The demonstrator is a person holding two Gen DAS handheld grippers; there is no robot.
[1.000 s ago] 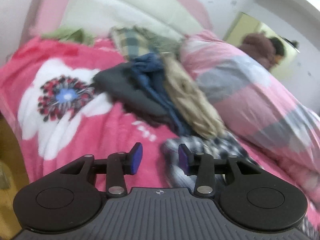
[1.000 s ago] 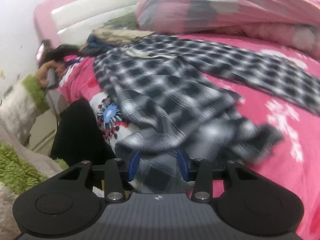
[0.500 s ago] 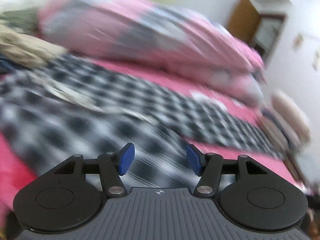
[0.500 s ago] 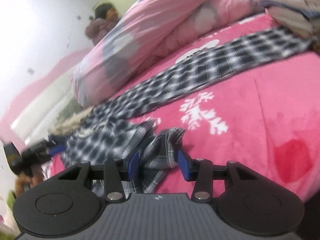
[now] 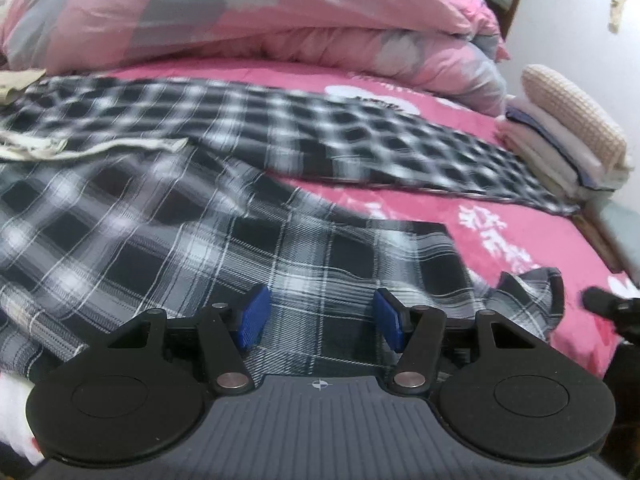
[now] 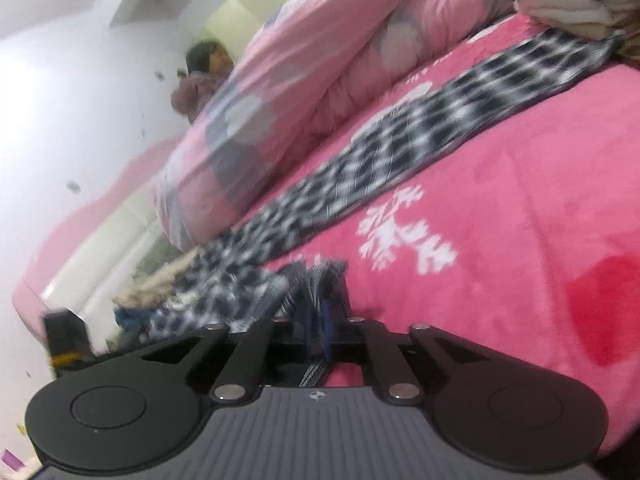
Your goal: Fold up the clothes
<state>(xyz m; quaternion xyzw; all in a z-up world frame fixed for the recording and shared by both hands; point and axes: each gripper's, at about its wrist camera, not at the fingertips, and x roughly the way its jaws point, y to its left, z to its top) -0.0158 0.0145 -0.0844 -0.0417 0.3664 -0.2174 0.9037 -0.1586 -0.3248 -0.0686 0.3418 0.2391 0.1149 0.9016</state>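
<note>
A black-and-white plaid garment [image 5: 192, 216] lies spread over the pink bed blanket [image 5: 520, 216], one long part reaching toward the far right. My left gripper [image 5: 320, 322] hovers open just above the near plaid cloth, nothing between its blue pads. In the right wrist view the same plaid garment [image 6: 420, 140] stretches away up the bed. My right gripper [image 6: 318, 326] is shut on a bunched edge of that plaid cloth, which sticks up between the pads. The tip of the other gripper [image 5: 604, 304] shows at the right edge by a raised plaid corner.
A rolled pink-and-grey duvet [image 5: 248, 12] lies along the far side of the bed. A stack of folded clothes [image 5: 568, 136] sits at the right. Unfolded clothes [image 6: 152, 292] are heaped near the headboard. A person [image 6: 200, 80] is reflected in a wall mirror.
My left gripper swung from the clothes heap to the plaid garment and opened wider. My right gripper closed on the plaid edge it was straddling.
</note>
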